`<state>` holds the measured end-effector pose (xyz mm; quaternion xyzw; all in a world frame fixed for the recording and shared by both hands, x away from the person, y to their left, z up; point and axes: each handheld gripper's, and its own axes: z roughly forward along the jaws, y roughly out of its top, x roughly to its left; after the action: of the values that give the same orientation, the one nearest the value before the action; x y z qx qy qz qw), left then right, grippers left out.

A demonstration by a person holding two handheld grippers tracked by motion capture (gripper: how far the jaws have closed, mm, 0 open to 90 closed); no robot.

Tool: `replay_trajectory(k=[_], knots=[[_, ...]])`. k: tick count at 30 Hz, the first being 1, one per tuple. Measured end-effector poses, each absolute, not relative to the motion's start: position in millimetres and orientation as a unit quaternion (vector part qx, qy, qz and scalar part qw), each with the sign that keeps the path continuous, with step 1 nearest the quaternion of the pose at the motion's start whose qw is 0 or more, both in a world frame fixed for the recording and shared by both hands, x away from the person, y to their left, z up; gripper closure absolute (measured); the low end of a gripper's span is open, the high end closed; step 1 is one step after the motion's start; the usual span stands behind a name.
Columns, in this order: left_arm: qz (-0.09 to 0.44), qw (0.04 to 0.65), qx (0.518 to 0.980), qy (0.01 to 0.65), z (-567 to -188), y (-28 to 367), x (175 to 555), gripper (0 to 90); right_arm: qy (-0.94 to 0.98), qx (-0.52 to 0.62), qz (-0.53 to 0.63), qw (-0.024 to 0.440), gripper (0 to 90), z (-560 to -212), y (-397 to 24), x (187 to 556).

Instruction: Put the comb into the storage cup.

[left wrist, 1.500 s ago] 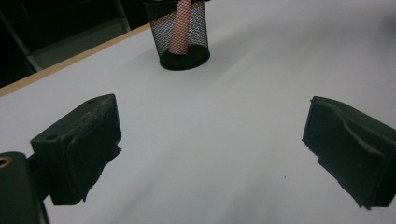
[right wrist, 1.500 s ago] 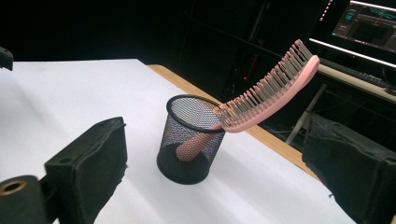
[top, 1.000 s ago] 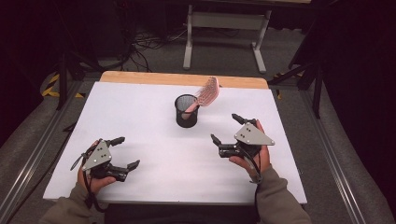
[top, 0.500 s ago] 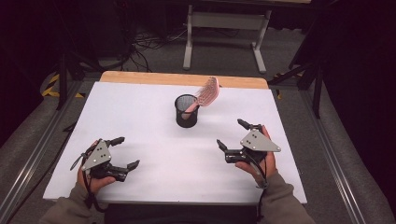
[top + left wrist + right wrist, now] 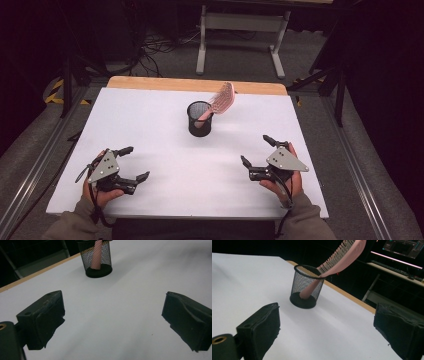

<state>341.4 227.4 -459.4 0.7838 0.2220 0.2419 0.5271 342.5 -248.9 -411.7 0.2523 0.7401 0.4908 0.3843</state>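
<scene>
A white table top [image 5: 165,125] with a wooden far edge is standing in a dim room, a grey metal frame on the floor behind it. One pink hairbrush [image 5: 220,102] is leaning in one black mesh cup [image 5: 199,119], handle down inside, bristled head jutting over the rim, away from the person. The brush is looking light, stiff plastic, probably a little slick; the bare stretch of handle just above the rim seems the best hold, since the bristles would give. The cup is likely light too and could tip if the brush drags on it. Two grippers are resting nearer the person than the cup, well apart from it: the left gripper [image 5: 131,162] and right gripper [image 5: 257,148], each gaping wide, each holding nothing.
</scene>
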Motion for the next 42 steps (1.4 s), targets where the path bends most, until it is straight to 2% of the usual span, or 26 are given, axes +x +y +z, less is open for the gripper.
replay_trajectory(k=[17, 28, 42], knots=[[0.239, 0.533, 0.781, 0.222, -459, 228, 342, 5.4, 0.75, 0.272, 0.46, 0.39, 6.5, -435, -276, 333], [0.239, 0.536, 0.778, 0.224, -459, 228, 344, 4.8, 0.75, 0.309, 0.459, 0.363, 5.8, -453, -300, 329], [0.242, 0.53, 0.781, 0.225, -459, 226, 345, 3.9, 0.745, 0.306, 0.476, 0.355, 4.2, -455, -303, 329]])
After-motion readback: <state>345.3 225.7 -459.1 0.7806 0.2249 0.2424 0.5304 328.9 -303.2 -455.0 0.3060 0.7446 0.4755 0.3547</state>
